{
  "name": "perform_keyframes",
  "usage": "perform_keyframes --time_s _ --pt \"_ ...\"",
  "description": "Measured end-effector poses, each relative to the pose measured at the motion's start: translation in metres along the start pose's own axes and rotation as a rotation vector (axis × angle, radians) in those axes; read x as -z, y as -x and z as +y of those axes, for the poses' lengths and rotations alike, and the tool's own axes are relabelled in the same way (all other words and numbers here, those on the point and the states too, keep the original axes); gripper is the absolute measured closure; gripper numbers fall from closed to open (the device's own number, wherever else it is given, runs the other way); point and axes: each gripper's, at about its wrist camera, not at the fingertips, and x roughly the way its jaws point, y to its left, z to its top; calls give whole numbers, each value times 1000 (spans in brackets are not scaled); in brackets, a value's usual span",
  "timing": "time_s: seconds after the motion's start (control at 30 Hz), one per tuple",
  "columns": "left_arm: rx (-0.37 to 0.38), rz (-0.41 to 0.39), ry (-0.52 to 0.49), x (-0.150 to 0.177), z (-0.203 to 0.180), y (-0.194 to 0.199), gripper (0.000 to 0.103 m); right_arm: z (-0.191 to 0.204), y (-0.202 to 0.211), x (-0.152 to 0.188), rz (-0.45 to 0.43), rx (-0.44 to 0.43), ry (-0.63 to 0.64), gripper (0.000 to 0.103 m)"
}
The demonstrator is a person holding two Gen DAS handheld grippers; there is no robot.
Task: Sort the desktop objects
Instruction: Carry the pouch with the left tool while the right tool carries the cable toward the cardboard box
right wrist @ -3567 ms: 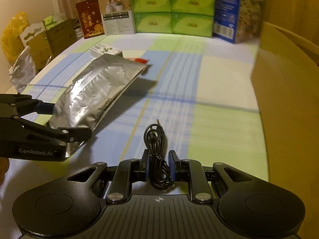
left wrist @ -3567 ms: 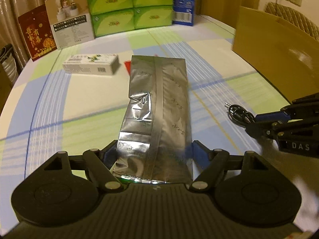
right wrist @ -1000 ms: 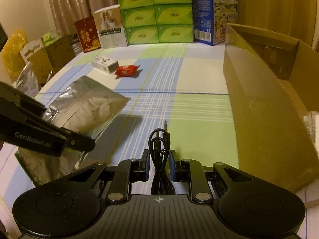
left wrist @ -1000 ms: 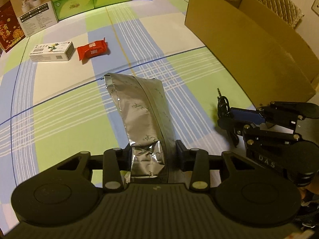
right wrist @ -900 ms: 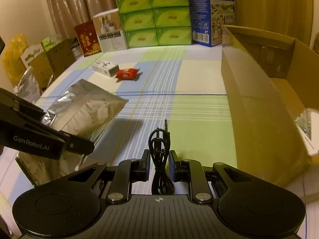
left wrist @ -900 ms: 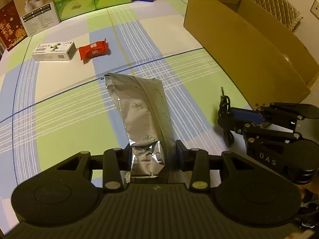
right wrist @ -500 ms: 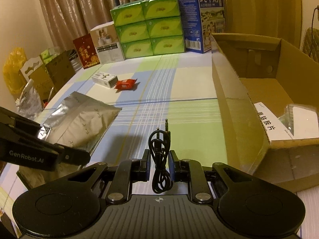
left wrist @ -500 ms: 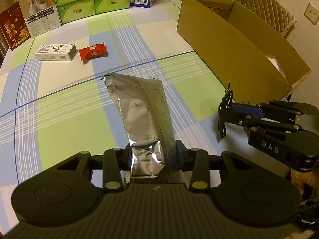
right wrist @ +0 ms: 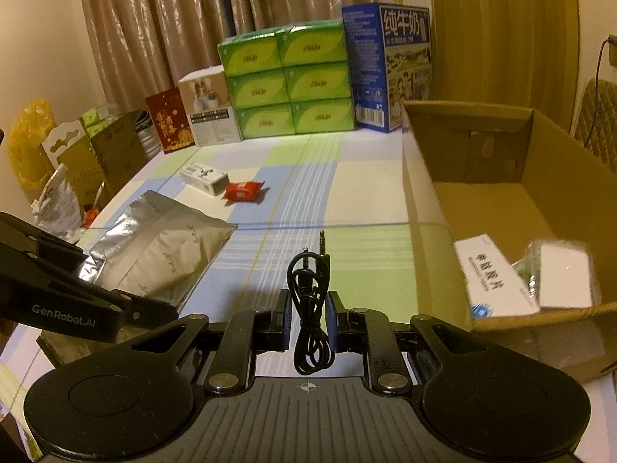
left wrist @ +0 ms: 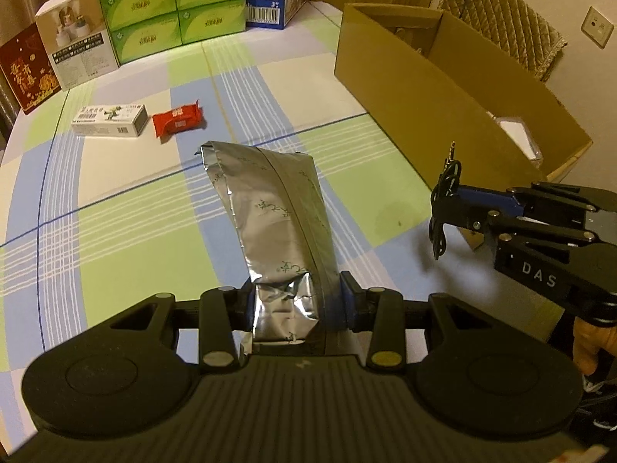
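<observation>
My left gripper (left wrist: 297,305) is shut on the near end of a long silver foil pouch (left wrist: 273,212), held up above the checked tablecloth. The pouch (right wrist: 162,247) also shows at the left of the right wrist view, with the left gripper's arm in front of it. My right gripper (right wrist: 307,320) is shut on a coiled black audio cable (right wrist: 308,289), plug tips pointing up. In the left wrist view the right gripper (left wrist: 447,208) hangs with the cable (left wrist: 445,193) near the front corner of the open cardboard box (left wrist: 424,85).
The cardboard box (right wrist: 432,239) at the right holds a white carton (right wrist: 497,281) and a clear-wrapped packet (right wrist: 563,274). A white small box (left wrist: 110,120) and a red snack packet (left wrist: 177,122) lie on the table. Green tissue boxes (left wrist: 173,4) and cartons line the far edge.
Both grippers have risen from the table with their loads. The right gripper with the cable has moved up toward the box, whose inside now shows. The pouch hangs higher.
</observation>
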Motion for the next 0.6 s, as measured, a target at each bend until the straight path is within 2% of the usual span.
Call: perform_keyframes --time_s 0.6 --pt "14 -65 -14 -13 -42 36 68 -8 55 -24 -98 23 3 88"
